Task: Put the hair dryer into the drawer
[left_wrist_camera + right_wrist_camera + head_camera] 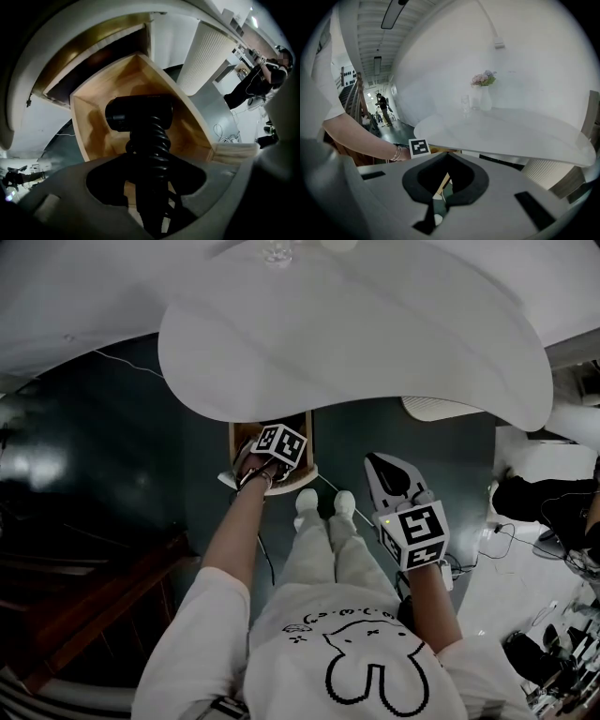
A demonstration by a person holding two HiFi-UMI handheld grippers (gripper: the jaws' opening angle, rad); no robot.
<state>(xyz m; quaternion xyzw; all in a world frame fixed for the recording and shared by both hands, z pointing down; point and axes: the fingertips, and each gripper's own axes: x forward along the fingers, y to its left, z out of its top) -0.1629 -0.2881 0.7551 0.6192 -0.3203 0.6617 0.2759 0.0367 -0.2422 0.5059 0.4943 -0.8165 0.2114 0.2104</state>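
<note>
Meanwhile, the left tongs point(149, 187) gripped the black, coil-corded hair dryer point(139, 114) over the open pale wooden drawer point(185, 110); the right tongs point(440, 199) stood closed, empty.

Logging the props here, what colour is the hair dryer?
The hair dryer is all black; the left gripper view shows it best.

Open drawer point(187, 126): bare wood inside, and I see free room either side of the hair dryer point(140, 115) in front of its middle. The counter point(356, 343) overhangs the drawer's back, blocking entry from above there. A ribbed pedestal point(206, 61) stands near its right. The person's shoes point(319, 504) are just beside the front.
</note>
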